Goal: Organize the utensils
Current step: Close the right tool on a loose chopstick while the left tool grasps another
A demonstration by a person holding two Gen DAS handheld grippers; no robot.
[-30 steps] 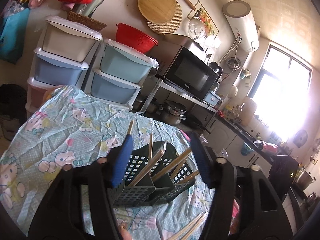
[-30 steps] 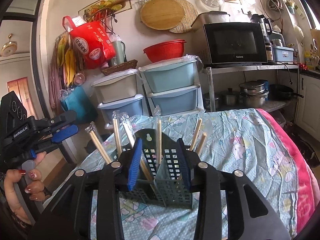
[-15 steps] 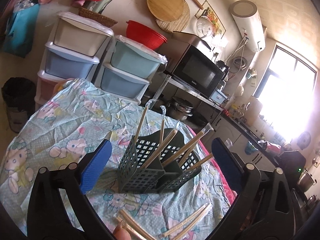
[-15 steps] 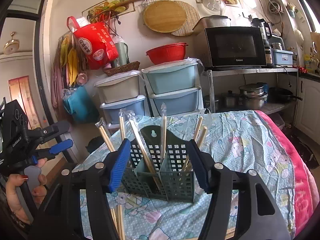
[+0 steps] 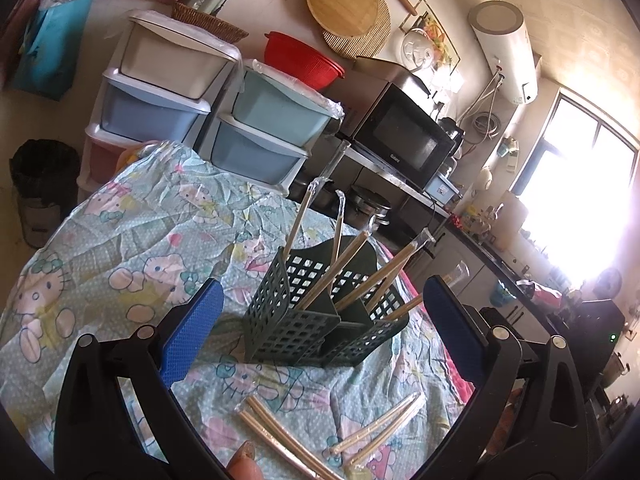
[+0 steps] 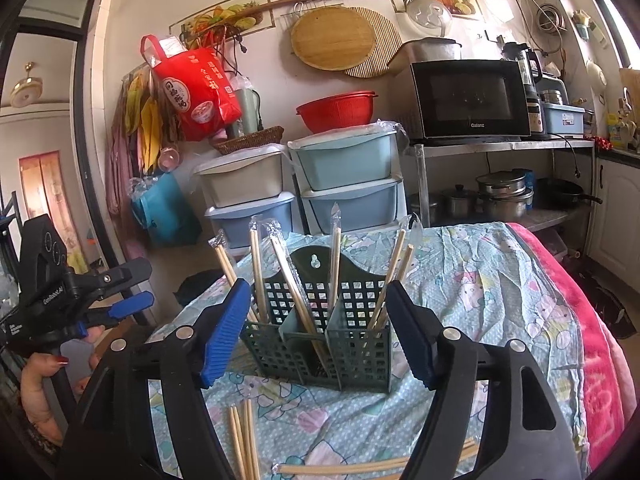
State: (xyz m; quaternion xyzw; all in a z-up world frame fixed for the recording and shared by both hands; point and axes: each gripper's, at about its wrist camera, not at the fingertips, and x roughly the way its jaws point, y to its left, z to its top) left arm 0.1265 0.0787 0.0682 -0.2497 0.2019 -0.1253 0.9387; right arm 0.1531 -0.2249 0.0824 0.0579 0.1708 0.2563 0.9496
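Note:
A dark green slotted utensil basket [image 5: 292, 320] [image 6: 352, 344] stands on the table and holds several plastic-wrapped chopstick pairs [image 5: 344, 264] [image 6: 296, 292] leaning outwards. More wrapped chopsticks [image 5: 280, 436] [image 6: 242, 440] lie loose on the cloth in front of it. My left gripper [image 5: 324, 286] is wide open, pulled back, with nothing in it; the right wrist view shows it at far left [image 6: 140, 288]. My right gripper [image 6: 317, 292] faces the basket with its jaws opening. The basket sits between its blue pads [image 6: 226, 328], which do not press on it.
The table wears a blue cartoon-cat cloth [image 5: 120, 240] with a pink edge [image 6: 592, 340] on the right. Behind stand stacked plastic drawers [image 6: 344, 184], a red colander [image 6: 336, 110], a microwave [image 6: 468, 96] on a metal rack and a black bin [image 5: 40, 184].
Both grippers have spread their jaws wider and drawn back from the basket. Loose chopsticks on the cloth now show at the bottom of both views.

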